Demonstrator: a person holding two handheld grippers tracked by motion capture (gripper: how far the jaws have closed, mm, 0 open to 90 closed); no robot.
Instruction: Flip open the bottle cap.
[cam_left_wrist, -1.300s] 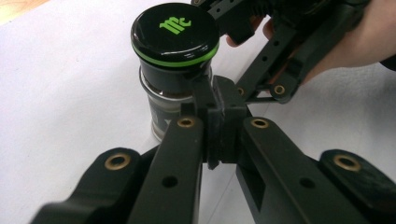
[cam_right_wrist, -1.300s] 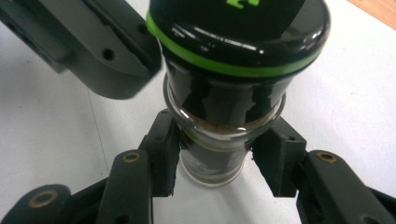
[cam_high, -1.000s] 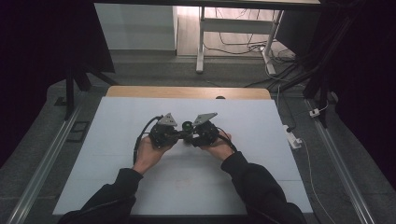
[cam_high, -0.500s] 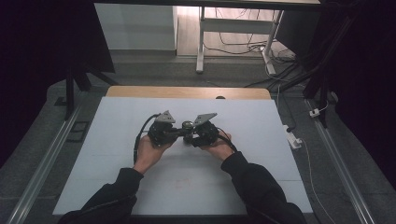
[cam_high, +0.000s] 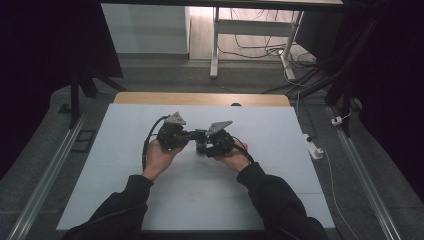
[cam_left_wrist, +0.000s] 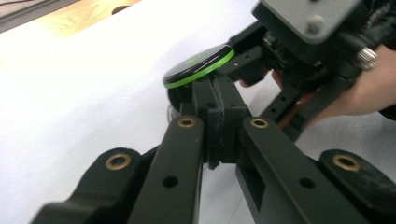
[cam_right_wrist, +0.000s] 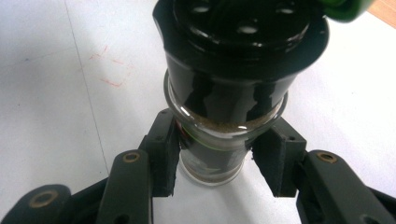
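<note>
**Flip lid raised on the held spice jar**

The right gripper (cam_right_wrist: 212, 161) clamps the glass body of a spice jar (cam_right_wrist: 215, 140), held just above the white worktop (cam_high: 125, 150). The left gripper (cam_left_wrist: 219, 100), jaws pressed together, has its tips under the green-rimmed flip lid (cam_left_wrist: 198, 65), which stands tilted open. The opening step looks nearly done. Next, I judge, the left gripper must draw clear while the right keeps the jar steady.

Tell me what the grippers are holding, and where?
The right gripper clamps a glass spice jar by its body. The left gripper is shut beside its flip lid.
</note>
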